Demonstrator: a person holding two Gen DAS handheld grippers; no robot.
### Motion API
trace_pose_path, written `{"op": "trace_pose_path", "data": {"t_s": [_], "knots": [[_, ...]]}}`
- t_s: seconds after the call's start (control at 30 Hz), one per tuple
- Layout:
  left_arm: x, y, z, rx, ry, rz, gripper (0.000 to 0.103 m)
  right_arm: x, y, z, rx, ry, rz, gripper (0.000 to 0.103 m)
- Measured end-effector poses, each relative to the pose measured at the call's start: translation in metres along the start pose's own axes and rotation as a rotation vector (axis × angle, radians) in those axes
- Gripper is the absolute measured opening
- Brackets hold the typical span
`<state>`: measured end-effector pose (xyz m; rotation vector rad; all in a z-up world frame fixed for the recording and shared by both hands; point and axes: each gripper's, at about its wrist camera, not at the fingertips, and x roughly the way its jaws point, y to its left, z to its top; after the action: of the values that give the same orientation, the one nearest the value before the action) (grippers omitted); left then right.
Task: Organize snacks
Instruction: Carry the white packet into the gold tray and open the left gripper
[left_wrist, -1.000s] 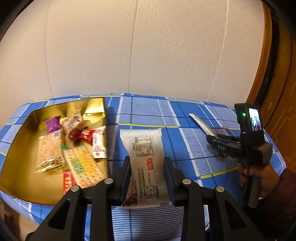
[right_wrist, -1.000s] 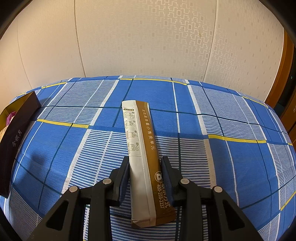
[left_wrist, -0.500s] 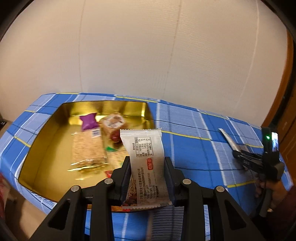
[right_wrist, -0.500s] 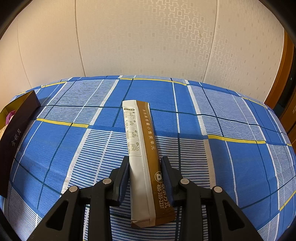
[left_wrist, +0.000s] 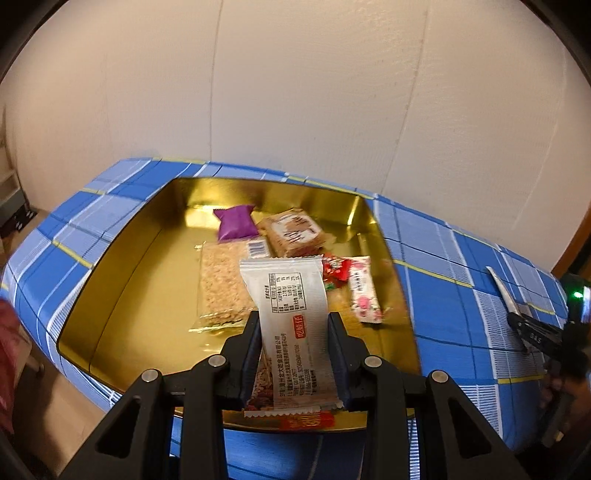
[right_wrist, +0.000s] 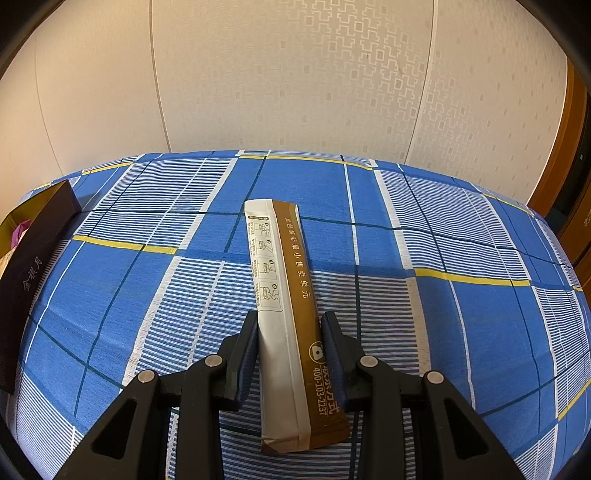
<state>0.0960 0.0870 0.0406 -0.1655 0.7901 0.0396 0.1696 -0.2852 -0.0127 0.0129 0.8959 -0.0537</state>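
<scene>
1. Two snack packets are each clamped in a gripper above a counter (right_wrist: 369, 206) covered in blue, white and yellow checked cloth.
2. White snack packet (left_wrist: 291, 317), printed with a nutrition table and a red label, is pinched across its width by the left gripper (left_wrist: 292, 350), whose pads press on both long edges; the packet hangs over the near part of a gold tray (left_wrist: 122, 277).
3. Inside the tray lie a purple sachet (left_wrist: 236, 223) near the far wall, a brown wrapped cake (left_wrist: 293, 232) just beside it, a clear-wrapped cereal bar (left_wrist: 223, 284) partly hidden behind the held packet, a small red candy (left_wrist: 336, 271), and a white-and-pink wrapper (left_wrist: 364, 290) toward the right wall. A red-and-gold wrapper (left_wrist: 306, 421) shows at the near edge beneath the packet.
4. Brown-and-white stick sachet (right_wrist: 291, 317), long and narrow with Chinese lettering and a phone number, is gripped by the right gripper (right_wrist: 290, 354) near its lower half, pads tight on both sides; its far end points toward the wall across bare cloth.
5. At the left edge of the right wrist view, the tray's dark outer wall (right_wrist: 33, 273) bears gold characters, well apart from the stick sachet.
6. From the left wrist view, the right gripper appears at far right, held in a person's hand (left_wrist: 561, 384), with the stick sachet angled away from it.
7. Pale patterned wall panels (right_wrist: 332, 74) rise behind the counter, with wooden trim (right_wrist: 569, 155) at right.
</scene>
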Motion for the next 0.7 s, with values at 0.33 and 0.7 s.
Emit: {"op": "trace_pose_path", "data": {"t_s": [0.33,0.7], "knots": [[0.037,0.035,0.014,-0.130,0.111,0.027,0.035,0.000,0.000,0.000,0.000,0.000,0.000,0.034],[0.028,0.051,0.006,-0.187,0.066,0.073,0.060,0.000,0.001,0.000,-0.004,0.000,-0.005,0.033]]}}
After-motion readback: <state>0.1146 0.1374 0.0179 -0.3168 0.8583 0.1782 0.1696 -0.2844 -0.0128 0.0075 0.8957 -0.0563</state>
